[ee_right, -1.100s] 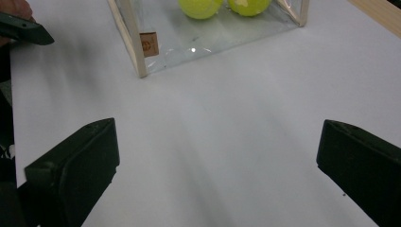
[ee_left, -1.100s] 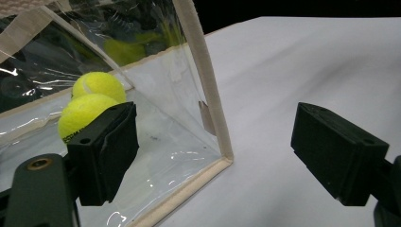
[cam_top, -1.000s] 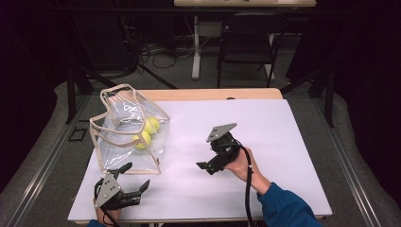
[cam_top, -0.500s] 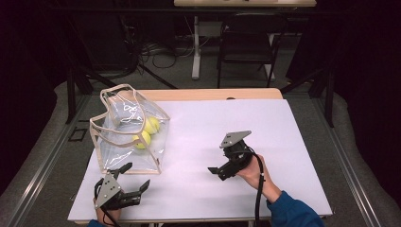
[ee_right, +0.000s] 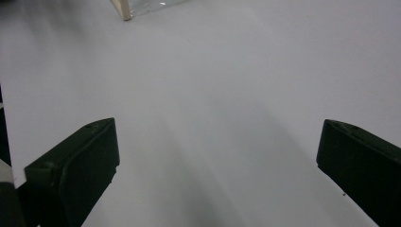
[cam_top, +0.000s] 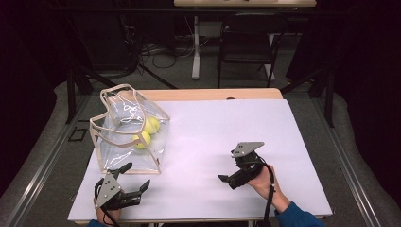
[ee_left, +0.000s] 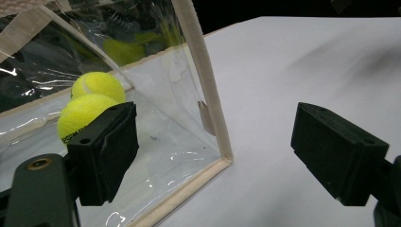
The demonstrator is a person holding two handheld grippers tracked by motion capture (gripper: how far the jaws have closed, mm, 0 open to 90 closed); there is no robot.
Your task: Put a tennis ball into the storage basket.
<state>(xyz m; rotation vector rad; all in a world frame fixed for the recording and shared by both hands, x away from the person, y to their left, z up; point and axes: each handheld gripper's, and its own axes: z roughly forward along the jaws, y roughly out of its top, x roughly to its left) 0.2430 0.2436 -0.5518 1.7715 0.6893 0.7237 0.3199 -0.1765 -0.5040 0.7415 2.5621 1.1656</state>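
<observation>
A clear plastic bag (cam_top: 124,142) with beige trim stands on the left of the white table (cam_top: 222,123). Two yellow tennis balls (cam_top: 151,125) lie inside it. My left gripper (cam_top: 136,176) rests open at the near left edge, just in front of the bag's near corner. In the left gripper view the bag's corner trim (ee_left: 204,85) rises between the spread jaws of the left gripper (ee_left: 222,156), and both balls (ee_left: 97,84) show through the plastic. My right gripper (cam_top: 232,176) is held over the near right part of the table, open and holding nothing. The right gripper (ee_right: 217,165) looks across bare table.
The bag's bottom corner (ee_right: 125,10) sits at the top of the right gripper view, far from the jaws. Behind the table stand a dark chair (cam_top: 248,42) and a desk leg with cables (cam_top: 195,47). A metal rail (cam_top: 42,156) runs along the floor on the left.
My right gripper has drawn back from the table's middle toward the near right edge. The left gripper, the bag and the balls have stayed put.
</observation>
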